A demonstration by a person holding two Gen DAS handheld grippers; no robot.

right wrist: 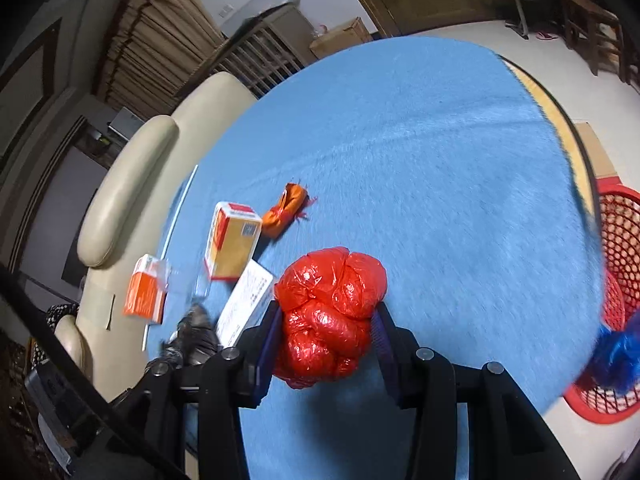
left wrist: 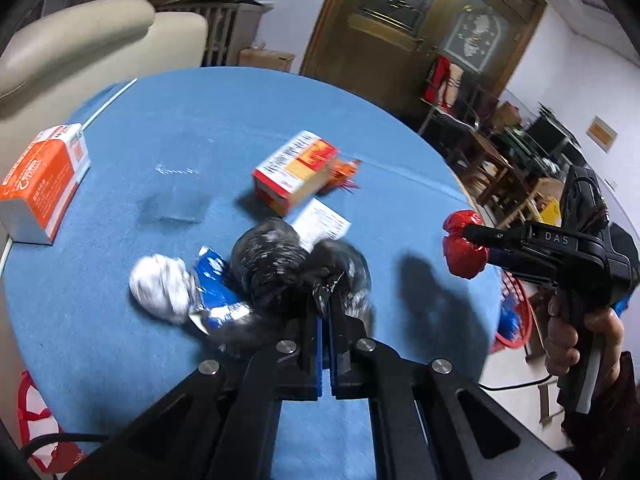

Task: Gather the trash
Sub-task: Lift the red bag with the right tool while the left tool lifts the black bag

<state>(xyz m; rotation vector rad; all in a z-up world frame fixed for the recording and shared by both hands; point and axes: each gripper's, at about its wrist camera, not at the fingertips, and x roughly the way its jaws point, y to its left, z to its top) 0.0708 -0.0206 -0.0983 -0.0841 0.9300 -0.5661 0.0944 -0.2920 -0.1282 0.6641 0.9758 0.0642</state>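
Observation:
My left gripper [left wrist: 326,300] is shut on a crumpled black plastic bag [left wrist: 276,260], which it holds just above the blue table [left wrist: 200,112]. A silver and blue foil wrapper [left wrist: 180,292] lies to its left. My right gripper [right wrist: 326,320] is shut on a crumpled red plastic bag [right wrist: 330,312] and holds it above the table; it also shows in the left wrist view [left wrist: 466,248] near the right edge. A red and yellow box [left wrist: 296,170], an orange wrapper [right wrist: 286,210], a white paper slip [left wrist: 322,224] and an orange and white box [left wrist: 44,184] lie on the table.
A red mesh basket [right wrist: 616,264] stands on the floor past the table's right edge, with something blue [right wrist: 618,356] in it. A cream sofa [right wrist: 132,184] lies beyond the table's far-left edge. Chairs and clutter stand by the far wall.

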